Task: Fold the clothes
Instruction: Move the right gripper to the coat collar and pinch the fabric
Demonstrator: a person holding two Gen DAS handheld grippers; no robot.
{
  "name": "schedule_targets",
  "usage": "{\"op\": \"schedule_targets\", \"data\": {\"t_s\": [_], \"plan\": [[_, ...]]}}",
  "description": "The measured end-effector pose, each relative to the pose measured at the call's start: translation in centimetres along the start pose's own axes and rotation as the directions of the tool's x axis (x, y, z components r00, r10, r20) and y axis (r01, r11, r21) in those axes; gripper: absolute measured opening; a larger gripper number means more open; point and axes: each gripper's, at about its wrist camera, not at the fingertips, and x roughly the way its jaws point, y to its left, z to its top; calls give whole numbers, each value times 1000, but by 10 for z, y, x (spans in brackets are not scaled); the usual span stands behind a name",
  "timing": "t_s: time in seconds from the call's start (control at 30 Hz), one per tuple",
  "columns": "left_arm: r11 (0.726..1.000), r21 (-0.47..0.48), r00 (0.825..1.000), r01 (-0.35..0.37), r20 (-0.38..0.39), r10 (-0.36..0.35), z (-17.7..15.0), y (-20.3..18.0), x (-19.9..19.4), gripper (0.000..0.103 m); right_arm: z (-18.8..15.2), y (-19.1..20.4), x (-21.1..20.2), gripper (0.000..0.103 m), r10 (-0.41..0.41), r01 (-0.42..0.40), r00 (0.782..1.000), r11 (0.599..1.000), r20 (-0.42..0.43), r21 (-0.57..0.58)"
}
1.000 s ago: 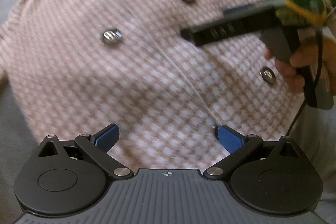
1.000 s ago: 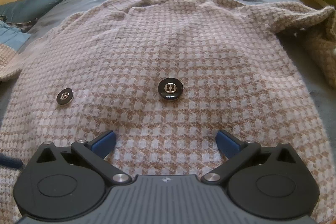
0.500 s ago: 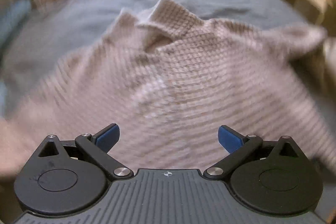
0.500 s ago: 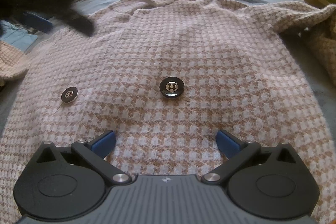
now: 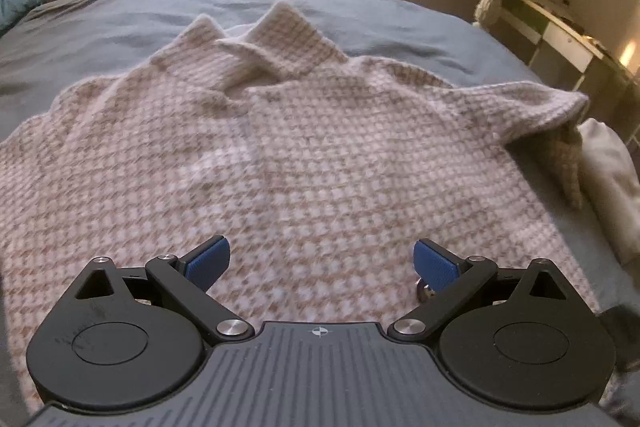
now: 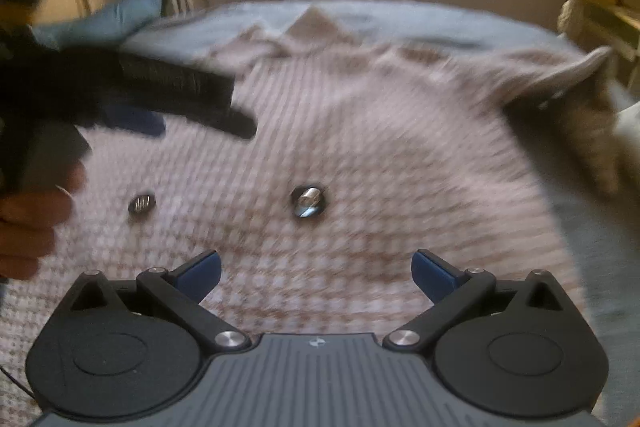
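Jaws of both the left gripper (image 5: 322, 261) and right gripper (image 6: 316, 269) stand wide apart, empty, hovering over the near part of the jacket (image 5: 320, 155). It lies spread front-up on the bed (image 5: 120, 15), collar (image 5: 276, 39) far, buttons (image 6: 307, 202) showing, probably laid flat so the sides can fold inward.

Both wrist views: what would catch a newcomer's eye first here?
The houndstooth knit cardigan dominates both views, spread front-up across the grey-blue bed with its collar pointing toward the sunlit window. In the right wrist view, two dark buttons stand out on it, one central and one further left. Both sets of tongs, left and right, are open above the fabric, holding nothing.
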Motion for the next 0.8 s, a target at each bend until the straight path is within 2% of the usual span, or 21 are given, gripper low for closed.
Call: {"op": "schedule_targets", "data": {"t_s": [0.17,0.27,0.3,0.33,0.37,0.43,0.53,0.6,0.73,0.8], "plan": [[998,62,1000,-15,-22,17,-9,-17,10,100,36,-79,-21,103,-70,51,994,977,84,209],[998,32,994,-49,-98,52,-17,-18,25,100,58,-126,-33,102,-120,72,985,940,126,333],[998,21,990,-65,-124,68,-19,-17,31,100,65,-142,-28,101,-163,116,981,929,108,350],[997,10,988,-76,-135,77,-21,-16,34,101,69,-155,-21,98,-208,166,975,919,82,358],[997,7,988,-79,-135,79,-22,-14,34,101,73,-168,-14,88,-251,214,966,907,57,364],[997,4,988,-82,-132,82,-24,-13,34,102,78,-187,-4,81,-286,251,958,889,35,382],[995,10,985,-101,-138,101,-25,-13,35,102,85,-210,15,75,-305,275,952,875,14,399],[994,6,984,-107,-142,107,-26,-13,36,102,85,-227,32,67,-257,247,966,859,-38,449],[993,6,983,-115,-145,114,-26,-15,37,102,82,-244,61,65,-198,208,977,834,-76,512],[993,6,983,-114,-146,113,-26,-14,37,102,84,-242,67,51,-182,193,981,844,-71,500]]}}
